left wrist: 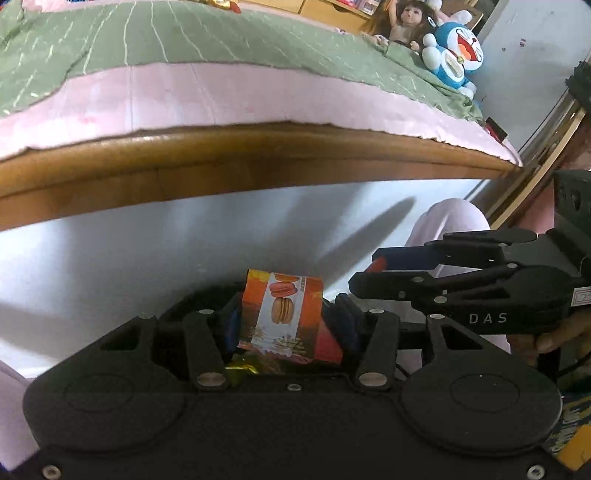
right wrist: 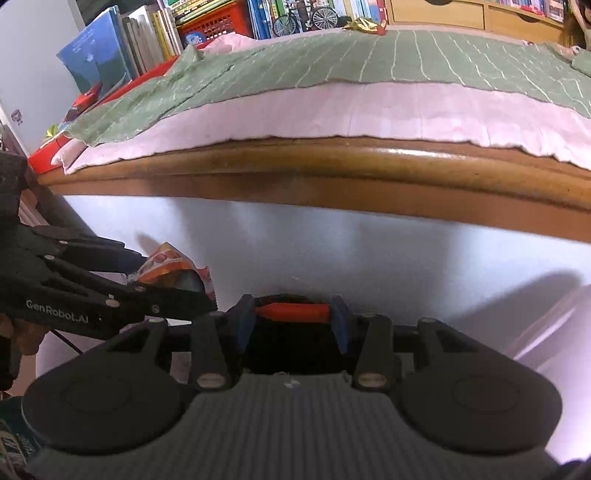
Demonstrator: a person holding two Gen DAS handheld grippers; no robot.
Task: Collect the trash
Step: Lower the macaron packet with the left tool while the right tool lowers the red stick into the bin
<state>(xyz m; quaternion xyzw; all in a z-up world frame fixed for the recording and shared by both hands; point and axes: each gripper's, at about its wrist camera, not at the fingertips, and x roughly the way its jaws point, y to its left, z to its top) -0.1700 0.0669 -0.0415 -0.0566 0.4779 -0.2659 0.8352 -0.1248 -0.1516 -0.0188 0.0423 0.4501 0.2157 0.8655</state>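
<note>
Left wrist view: left claw [left wrist: 286, 314] clamped on an orange snack wrapper [left wrist: 284, 314] w/ macaron pics – low in front of the bed [left wrist: 258, 147].

Right wrist view: right claw [right wrist: 291, 321] part-closed on a thin red wrapper [right wrist: 291, 312] – pads pinch its ends, near the floor.

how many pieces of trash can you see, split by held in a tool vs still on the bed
Held in a tool: 2, the macaron wrapper in the left tool and a red wrapper in the right tool
Still on the bed: 1, a gold and red wrapper at the far edge
Total: 3
</note>
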